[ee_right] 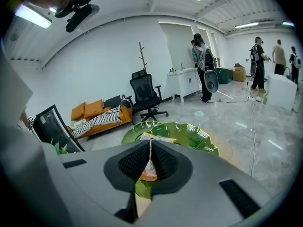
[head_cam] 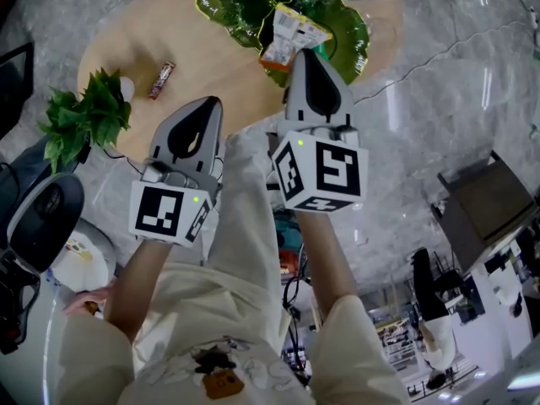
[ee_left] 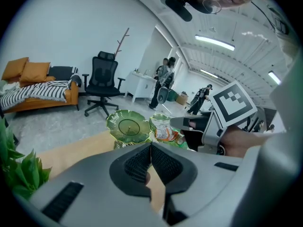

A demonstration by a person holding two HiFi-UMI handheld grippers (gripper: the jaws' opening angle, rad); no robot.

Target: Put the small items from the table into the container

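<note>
Left tool [head_cam: 214,100] closed empty, right tool [head_cam: 305,52] pinches packet [head_cam: 285,29]; head view alone shows bar [head_cam: 161,80].

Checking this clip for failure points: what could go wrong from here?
The right claw looks shut on only a thin edge of the snack packet above the green dish. The packet could slip out, or land on the rim and slide off.
The candy bar on the table lies near the plant, so the left claw, shut now, might brush leaves reaching for it.
</note>
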